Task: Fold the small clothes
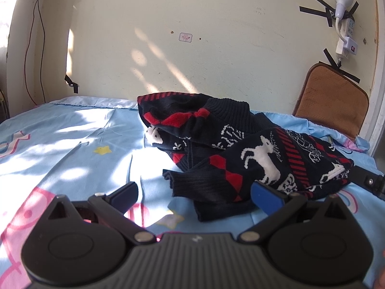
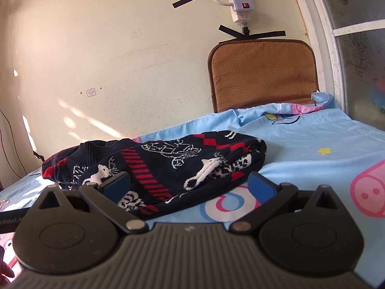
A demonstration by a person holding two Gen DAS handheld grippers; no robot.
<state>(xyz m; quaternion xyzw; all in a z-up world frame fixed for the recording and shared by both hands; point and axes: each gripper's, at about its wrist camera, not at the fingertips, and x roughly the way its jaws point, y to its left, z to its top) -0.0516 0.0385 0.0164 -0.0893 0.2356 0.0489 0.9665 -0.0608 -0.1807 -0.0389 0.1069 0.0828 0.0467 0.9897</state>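
Left hand-held gripper (image 1: pixel 193 193) released, blue pads spread, low over the light-blue cartoon-print bed sheet (image 1: pixel 60 144), just short of a sleeve cuff. Right hand-held gripper (image 2: pixel 190 184) also released, jaws straddling the hem. Crumpled navy knit sweater with red diamonds and white reindeer (image 2: pixel 156 166) lies mid-bed. Behind: brown perforated cushion (image 2: pixel 262 74), white power strip (image 2: pixel 239 4) taped to wall.

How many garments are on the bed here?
1: a crumpled navy reindeer sweater lies mid-bed on the blue sheet, ahead of both open claws. Its folds could hide something smaller.
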